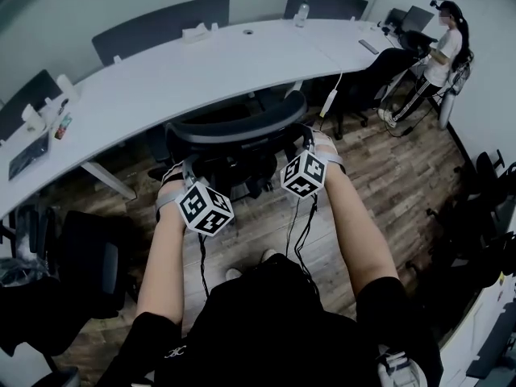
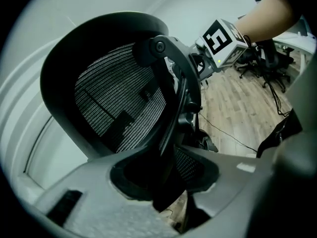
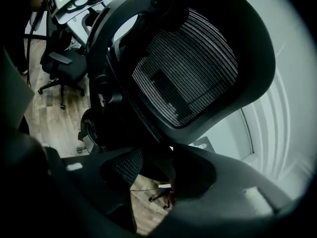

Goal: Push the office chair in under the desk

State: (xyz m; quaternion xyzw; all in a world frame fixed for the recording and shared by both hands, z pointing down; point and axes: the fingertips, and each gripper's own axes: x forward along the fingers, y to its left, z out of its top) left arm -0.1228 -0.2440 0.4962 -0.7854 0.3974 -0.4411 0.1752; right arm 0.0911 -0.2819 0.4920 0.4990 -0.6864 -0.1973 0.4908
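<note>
Head view has the office chair (image 1: 238, 129) straight ahead of me, its mesh backrest toward me and just beside the near edge of the curved white worktop (image 1: 161, 79); how far the seat reaches under it I cannot tell; my left gripper (image 1: 184, 168) sits at the left end of the backrest's top rim and my right gripper (image 1: 311, 140) at the right end. Left gripper view shows the backrest's dark frame (image 2: 167, 95) running down between my fingers (image 2: 89, 202), which pinch it; my right gripper's marker cube (image 2: 221, 37) shows beyond the frame. Right gripper view shows the same from the other side; the fingers (image 3: 237, 192) there are clamped on the frame, with the mesh (image 3: 190, 76) above them. Wooden floor (image 1: 258, 232) lies under the chair; more chairs (image 1: 161, 27) stand behind the worktop; a person (image 1: 443, 51) stands by its far right end, well apart from me.
</note>
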